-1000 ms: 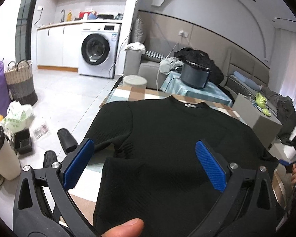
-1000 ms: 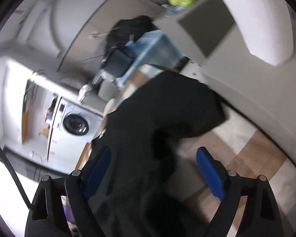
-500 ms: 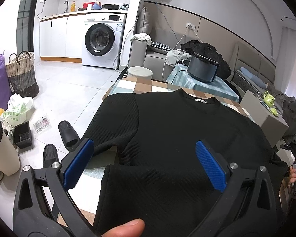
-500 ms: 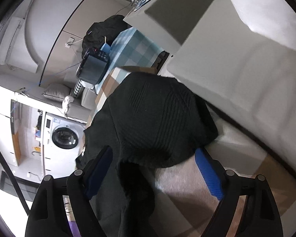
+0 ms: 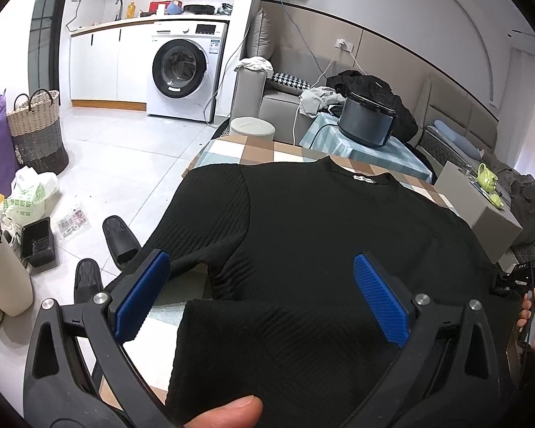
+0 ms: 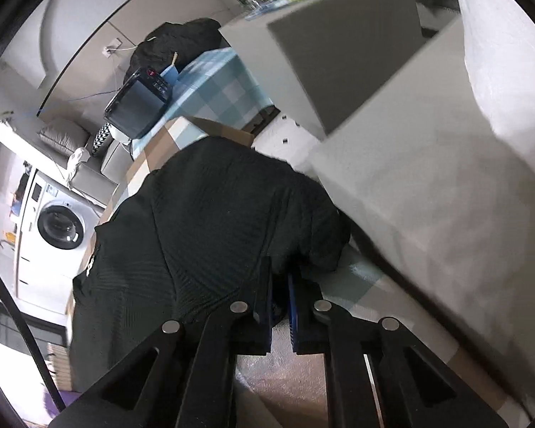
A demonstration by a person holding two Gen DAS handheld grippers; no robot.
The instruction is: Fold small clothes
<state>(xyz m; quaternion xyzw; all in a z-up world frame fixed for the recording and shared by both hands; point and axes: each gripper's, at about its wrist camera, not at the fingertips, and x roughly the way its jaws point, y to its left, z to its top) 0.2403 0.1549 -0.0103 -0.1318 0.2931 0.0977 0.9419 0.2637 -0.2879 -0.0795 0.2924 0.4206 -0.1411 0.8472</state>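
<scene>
A black ribbed sweater (image 5: pixel 303 235) lies flat on a checked tablecloth (image 5: pixel 232 149), collar at the far side, its near hem folded up over the body. My left gripper (image 5: pixel 260 292) hovers open and empty above the folded hem, blue pads wide apart. In the right wrist view the sweater (image 6: pixel 210 221) shows from its right side. My right gripper (image 6: pixel 280 285) is shut on the edge of the sweater's right sleeve, down at the table surface.
A grey box (image 5: pixel 481 207) with green toys stands at the table's right edge. A dark cooker (image 5: pixel 367 121) sits on a blue checked stand behind. Black slippers (image 5: pixel 119 239) and bags lie on the floor to the left. A white cushion (image 6: pixel 499 89) is close on the right.
My right gripper has dropped to the sleeve edge and closed on it; it was open before. My left gripper has pulled back slightly and stays open.
</scene>
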